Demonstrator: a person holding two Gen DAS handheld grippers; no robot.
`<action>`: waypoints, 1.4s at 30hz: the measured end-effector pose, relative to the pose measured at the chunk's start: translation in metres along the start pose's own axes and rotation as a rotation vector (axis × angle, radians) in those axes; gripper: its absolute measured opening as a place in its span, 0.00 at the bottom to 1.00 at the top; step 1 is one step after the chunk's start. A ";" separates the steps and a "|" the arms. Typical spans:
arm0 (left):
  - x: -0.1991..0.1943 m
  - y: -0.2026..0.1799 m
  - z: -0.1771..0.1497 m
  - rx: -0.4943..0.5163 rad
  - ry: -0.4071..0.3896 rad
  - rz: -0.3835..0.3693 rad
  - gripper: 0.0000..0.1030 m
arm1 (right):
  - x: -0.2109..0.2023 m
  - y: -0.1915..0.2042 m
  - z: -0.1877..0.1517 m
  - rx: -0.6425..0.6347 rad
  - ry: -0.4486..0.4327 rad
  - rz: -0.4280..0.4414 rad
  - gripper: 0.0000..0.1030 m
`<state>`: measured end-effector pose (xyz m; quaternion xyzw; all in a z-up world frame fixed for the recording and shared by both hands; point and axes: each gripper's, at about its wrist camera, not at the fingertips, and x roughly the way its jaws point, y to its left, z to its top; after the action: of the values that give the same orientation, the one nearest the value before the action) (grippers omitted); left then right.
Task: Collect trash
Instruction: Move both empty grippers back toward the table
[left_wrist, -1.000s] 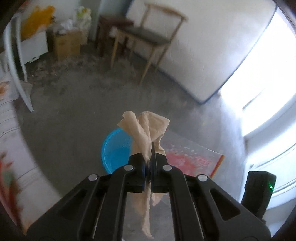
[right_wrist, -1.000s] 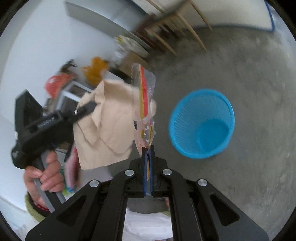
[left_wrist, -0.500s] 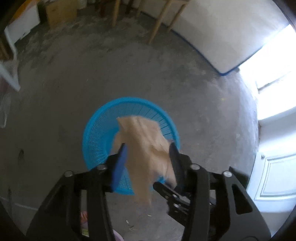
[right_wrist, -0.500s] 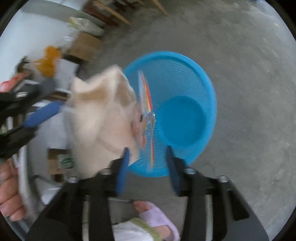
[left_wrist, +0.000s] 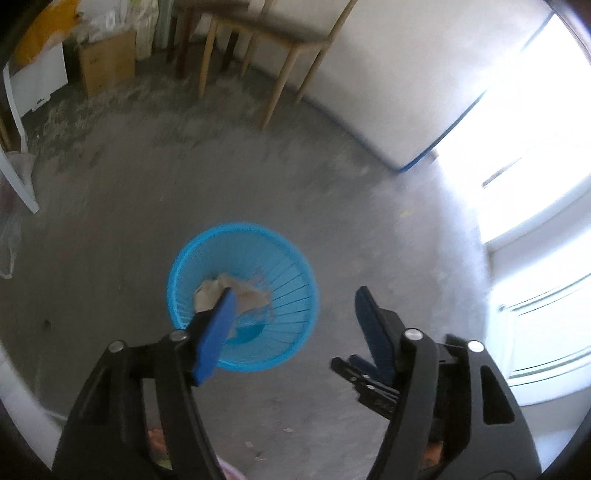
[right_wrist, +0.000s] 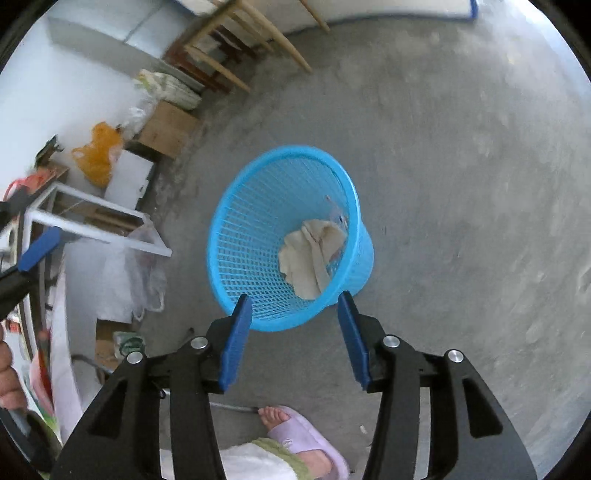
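A blue mesh basket (left_wrist: 295, 266) (right_wrist: 240, 240) stands on the grey floor. Inside it lie a crumpled beige paper (left_wrist: 212, 290) (right_wrist: 306, 258) and a clear plastic wrapper (right_wrist: 338, 218), both loose. My left gripper (left_wrist: 295, 301) hangs above the basket, its jaws opening wide with nothing between them. My right gripper (right_wrist: 293, 306) hovers over the basket's near rim, jaws also opening and empty. The right gripper's tips (left_wrist: 351, 365) show low in the left wrist view, and the left gripper's blue pad (right_wrist: 38, 249) shows at the left edge of the right wrist view.
A wooden chair (left_wrist: 280, 44) and a cardboard box (left_wrist: 107, 62) stand by the far wall. A white frame (right_wrist: 99, 225) and plastic bags (right_wrist: 129, 273) crowd the left. A person's foot in a lilac slipper (right_wrist: 303, 435) stands below the right gripper.
Both grippers went from shut to open. The beige paper left the left gripper and the wrapper left the right one; both dropped into the basket. Both grippers dipped toward the basket.
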<state>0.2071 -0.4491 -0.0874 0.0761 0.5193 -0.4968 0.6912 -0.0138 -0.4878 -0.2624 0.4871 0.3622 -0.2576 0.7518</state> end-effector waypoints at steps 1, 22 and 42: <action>-0.016 -0.003 -0.006 -0.010 -0.025 -0.015 0.69 | -0.021 0.003 -0.007 -0.034 -0.026 0.001 0.53; -0.283 0.057 -0.273 -0.270 -0.416 0.201 0.89 | -0.212 0.239 -0.115 -0.918 -0.406 0.067 0.94; -0.290 0.102 -0.373 -0.369 -0.405 0.230 0.92 | -0.072 0.451 -0.287 -1.558 0.420 0.556 0.87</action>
<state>0.0554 0.0091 -0.0665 -0.0930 0.4402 -0.3174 0.8348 0.1925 -0.0440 -0.0346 -0.0603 0.4352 0.3546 0.8253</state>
